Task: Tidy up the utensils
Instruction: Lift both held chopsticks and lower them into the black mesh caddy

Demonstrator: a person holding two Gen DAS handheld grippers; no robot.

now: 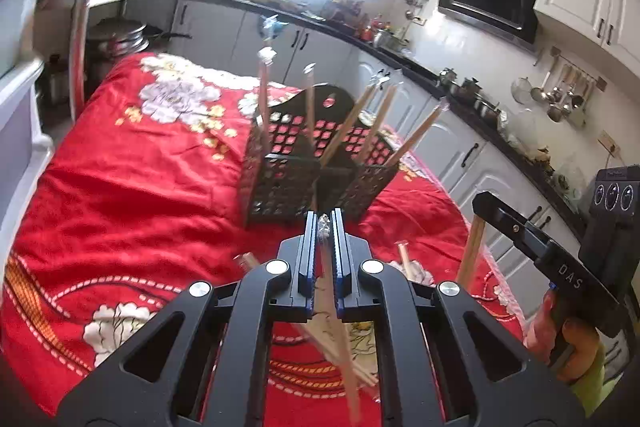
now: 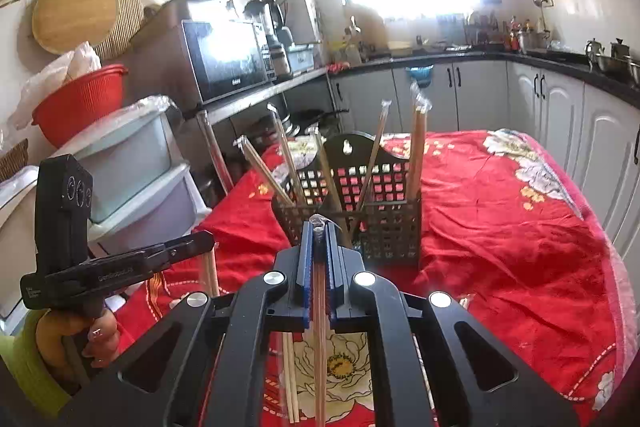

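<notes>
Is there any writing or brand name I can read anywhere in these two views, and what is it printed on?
"DAS": on the side of the right gripper, seen from the left wrist.
Lettering on the side of the left gripper: too blurred to read.
Small mark on the microwave front: too small to read.

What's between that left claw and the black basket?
Only bare red cloth between the left gripper, shut on wrapped chopsticks, and the basket, per its own wrist view.

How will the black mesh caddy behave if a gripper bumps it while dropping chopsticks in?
The black mesh caddy looks like thin perforated plastic, so probably light and easy to shove. It sits on the rumpled red cloth, so footing may be uneven. Wrapped chopsticks lean outward above its rim, so it might tip.
</notes>
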